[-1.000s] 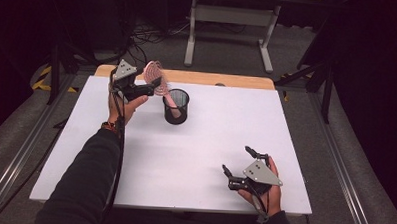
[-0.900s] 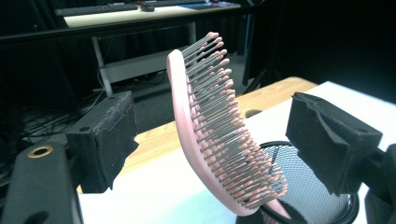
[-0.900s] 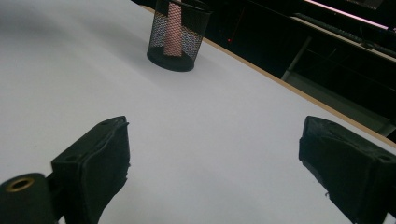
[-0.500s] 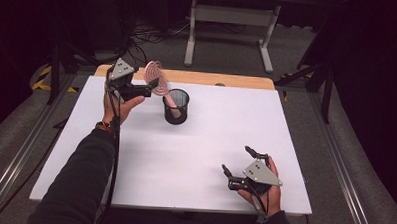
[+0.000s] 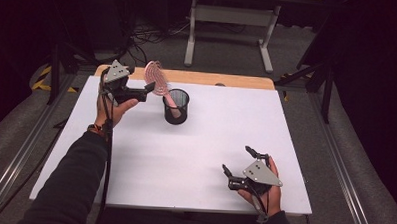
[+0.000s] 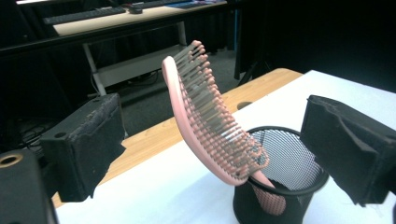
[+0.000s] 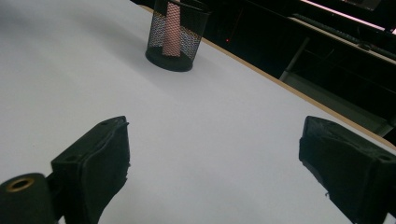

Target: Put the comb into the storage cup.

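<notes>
Table (image 5: 135, 155): white top, wooden strip along far edge, dark room around. Hairbrush (image 5: 157, 79) leaning in mesh cup (image 5: 176, 106), far left-centre. Left tongs (image 5: 146, 90) just released, beside brush. Right tongs (image 5: 239, 166) spread, empty, near edge; wide bare middle.

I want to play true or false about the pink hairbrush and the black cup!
1. The pink hairbrush stands handle-down in the black mesh cup. True.
2. The left gripper squeezes the hairbrush. False: its jaws have just been opening and stand apart from the brush.
3. The right gripper holds the cup. False: it is open, far from the cup, over the white table.
4. The brush leans out over the cup's rim. True.
</notes>
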A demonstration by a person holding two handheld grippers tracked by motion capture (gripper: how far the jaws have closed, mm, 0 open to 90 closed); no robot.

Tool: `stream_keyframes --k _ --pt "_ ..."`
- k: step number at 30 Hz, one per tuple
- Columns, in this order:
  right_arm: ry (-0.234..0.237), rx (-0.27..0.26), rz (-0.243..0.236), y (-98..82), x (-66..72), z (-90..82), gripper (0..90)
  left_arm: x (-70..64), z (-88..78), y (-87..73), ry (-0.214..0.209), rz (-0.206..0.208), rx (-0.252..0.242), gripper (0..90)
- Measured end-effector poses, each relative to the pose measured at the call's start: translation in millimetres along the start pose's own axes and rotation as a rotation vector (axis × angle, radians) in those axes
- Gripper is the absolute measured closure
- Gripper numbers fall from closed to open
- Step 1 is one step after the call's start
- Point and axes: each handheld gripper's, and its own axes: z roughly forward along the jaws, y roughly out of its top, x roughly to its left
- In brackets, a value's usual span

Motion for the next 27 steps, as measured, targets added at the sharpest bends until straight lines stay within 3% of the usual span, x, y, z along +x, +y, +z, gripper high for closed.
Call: stream_keyframes --k 7,19,27 --pt "-0.004 -0.004 0.0 1.0 1.0 -0.1 9.7 -0.6 -8.3 -3.0 -0.014 0.03 0.009 5.9" --pt "-0.01 -0.002 -0.006 1.6 2.3 0.2 9.8 -7.6 -31.0 6.6 -0.087 0.083 -0.014 5.7" --pt "-0.012 -0.003 -0.007 1.6 1.8 0.2 9.8 -13.8 -42.4 11.5 -0.109 0.114 -0.032 6.1"
